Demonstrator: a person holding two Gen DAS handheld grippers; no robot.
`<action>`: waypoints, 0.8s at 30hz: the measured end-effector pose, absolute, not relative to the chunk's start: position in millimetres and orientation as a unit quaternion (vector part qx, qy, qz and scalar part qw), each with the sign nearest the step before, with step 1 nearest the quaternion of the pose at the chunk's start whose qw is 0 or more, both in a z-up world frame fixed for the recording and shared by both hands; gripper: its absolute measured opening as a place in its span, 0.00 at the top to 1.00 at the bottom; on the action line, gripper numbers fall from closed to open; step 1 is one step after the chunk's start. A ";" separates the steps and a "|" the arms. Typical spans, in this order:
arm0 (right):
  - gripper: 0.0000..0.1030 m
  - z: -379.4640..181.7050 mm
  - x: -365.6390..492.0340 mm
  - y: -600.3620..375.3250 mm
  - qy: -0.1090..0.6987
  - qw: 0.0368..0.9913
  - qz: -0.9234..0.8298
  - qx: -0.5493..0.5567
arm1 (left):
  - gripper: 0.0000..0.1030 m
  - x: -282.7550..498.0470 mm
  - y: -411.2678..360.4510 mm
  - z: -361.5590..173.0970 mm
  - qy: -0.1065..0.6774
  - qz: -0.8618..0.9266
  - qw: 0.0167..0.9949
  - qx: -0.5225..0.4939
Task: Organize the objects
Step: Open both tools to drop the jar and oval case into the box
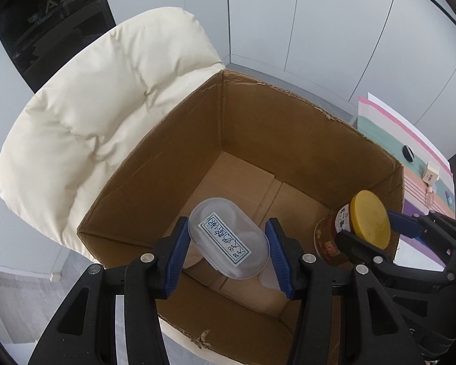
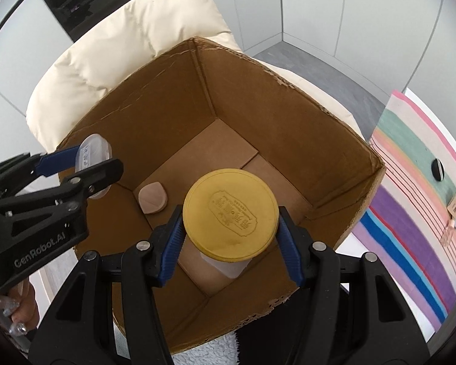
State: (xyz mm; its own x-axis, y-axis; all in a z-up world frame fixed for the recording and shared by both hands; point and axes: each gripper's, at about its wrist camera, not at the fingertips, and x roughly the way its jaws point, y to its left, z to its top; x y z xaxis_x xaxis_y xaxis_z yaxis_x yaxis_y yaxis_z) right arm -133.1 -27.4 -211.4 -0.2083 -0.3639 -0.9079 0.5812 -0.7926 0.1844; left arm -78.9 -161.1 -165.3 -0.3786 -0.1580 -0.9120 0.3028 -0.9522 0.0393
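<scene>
**Item 1 — clear plastic container** [image 1: 228, 240]. Oblong, lidded and translucent, held over the open cardboard box [image 1: 288, 140] between the blue pads of the left tongs [image 1: 229, 254], which are clenched on its two long sides. Probably light, and the thin walls would flex under pressure; the smooth plastic looks slippery, so a hold across the narrow width, as now, seems best. A white label on the lid carries blue handwriting, not legible.

**Item 2 — jar with yellow lid** [image 2: 231, 214]. Held above the box interior by the right tongs [image 2: 230, 228], clenched on the rim of the lid on both sides. The left wrist view shows a dark, reddish body and a printed label with a barcode; it may be glass, so likely heavier and breakable. A grip on the lid alone relies on the lid being screwed tight. The lid bears an embossed cartouche of characters that cannot be read.

**Item 3 — small beige rounded object** [image 2: 152, 200]. It lies on the box floor; what it is made of cannot be told.

**Setting.** The box sits on a cream padded chair [image 1: 91, 115]. To the right is a striped cloth [image 2: 416, 200] with small items on it. The body of the left tongs is printed "GenRobot.AI".
</scene>
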 end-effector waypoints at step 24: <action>0.09 -171.4 -129.1 -3.0 0.059 0.300 -0.808 0.503 | 0.19 -65.3 -173.6 -142.0 0.123 -0.854 0.133 0.488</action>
State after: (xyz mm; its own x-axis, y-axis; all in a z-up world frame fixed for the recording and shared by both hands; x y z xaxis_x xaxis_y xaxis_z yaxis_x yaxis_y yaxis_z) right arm -129.1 -3.0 -171.4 -0.3136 -0.4261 -0.8486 0.5449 -0.8126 0.2066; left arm -65.3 -173.6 -142.0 -0.4892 -0.1070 -0.8656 0.3467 -0.9345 -0.0804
